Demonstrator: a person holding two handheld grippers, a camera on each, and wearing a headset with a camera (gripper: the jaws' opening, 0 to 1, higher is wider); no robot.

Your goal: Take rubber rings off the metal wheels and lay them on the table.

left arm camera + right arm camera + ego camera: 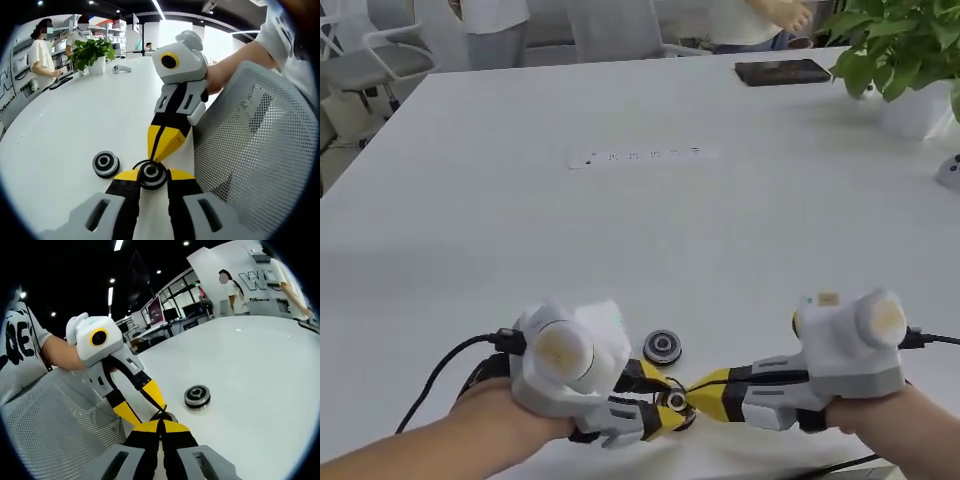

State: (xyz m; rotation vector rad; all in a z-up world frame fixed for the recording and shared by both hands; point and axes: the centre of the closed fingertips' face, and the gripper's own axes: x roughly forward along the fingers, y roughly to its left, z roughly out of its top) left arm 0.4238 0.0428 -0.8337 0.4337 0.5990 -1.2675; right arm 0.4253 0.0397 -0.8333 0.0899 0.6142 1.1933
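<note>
Gripping a wheel (152,175) from both sides, left gripper (665,408) sits at the near edge of the table (640,230), with its jaws closed on the wheel's rim. Cannot tell whether the wheel touches the surface or hangs just above it. Right gripper (161,426) comes in from the opposite side, tip to tip with the left. Its jaws are pressed together on a thin black loop, the ring (141,164), at the wheel's edge. On that side the ring stands a little off the wheel; the rest of it is hidden by the jaws. Left hand (505,415) and right hand (890,415) hold the grippers, forearms crossing the near edge. Mesh chair back (250,150) is just behind the grippers, off the table.

Second wheel (663,347) lies flat on the table just beyond the jaw tips. It is apart from both grippers, with its dark outer band on and its metal hub facing up.

Mid-table: pale socket strip (640,155) set flush in the surface.

Far right corner: dark flat device (782,71), with the plant (895,45) in a white pot beside it. Small pale object (950,170) sits at the right edge; too cut off to identify.

Past the far edge: people (750,15) are standing, and a chair (380,60) is off the far left corner.
</note>
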